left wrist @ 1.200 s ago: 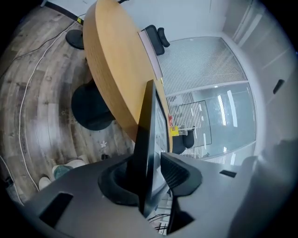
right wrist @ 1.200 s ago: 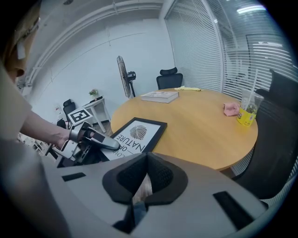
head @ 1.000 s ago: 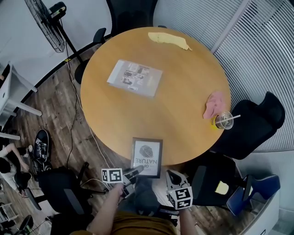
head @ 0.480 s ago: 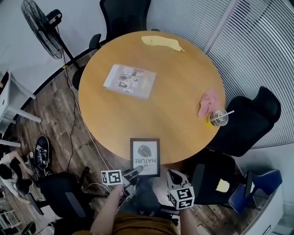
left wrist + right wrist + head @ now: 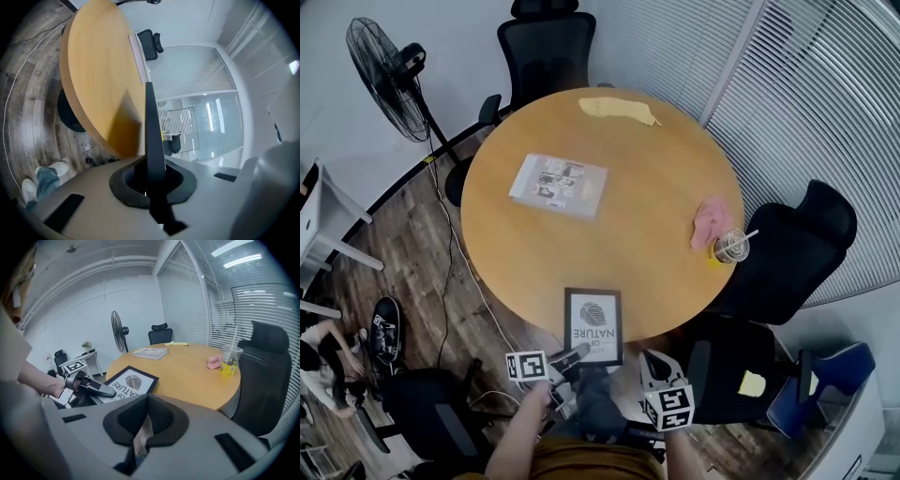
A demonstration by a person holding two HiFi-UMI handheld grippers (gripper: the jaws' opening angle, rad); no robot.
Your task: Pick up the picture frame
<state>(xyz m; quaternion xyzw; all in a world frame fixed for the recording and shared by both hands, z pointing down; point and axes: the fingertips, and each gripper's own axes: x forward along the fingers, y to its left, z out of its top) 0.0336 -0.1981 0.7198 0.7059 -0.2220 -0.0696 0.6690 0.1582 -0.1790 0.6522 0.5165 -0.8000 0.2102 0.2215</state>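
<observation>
The picture frame (image 5: 592, 325), black-edged with a white fingerprint print, lies over the near edge of the round wooden table (image 5: 516, 253). My left gripper (image 5: 570, 354) is shut on its near-left corner. In the left gripper view the frame (image 5: 149, 117) runs edge-on as a black bar between the closed jaws of the left gripper (image 5: 149, 161). My right gripper (image 5: 649, 359) hangs just right of the frame and off the table, jaws together and empty. The right gripper view shows that gripper (image 5: 147, 399), the frame (image 5: 129, 382) and the left gripper (image 5: 89, 386) on it.
On the table lie a magazine (image 5: 558, 185), a yellow cloth (image 5: 616, 109), a pink cloth (image 5: 709, 221) and a plastic cup with a straw (image 5: 730, 247). Black office chairs (image 5: 787, 244) ring the table. A standing fan (image 5: 382, 52) and floor cables are at the left.
The left gripper stays on the frame's near-left corner, and both grippers have come up slightly. The head view has shifted, so the table sits a little lower in the picture.
</observation>
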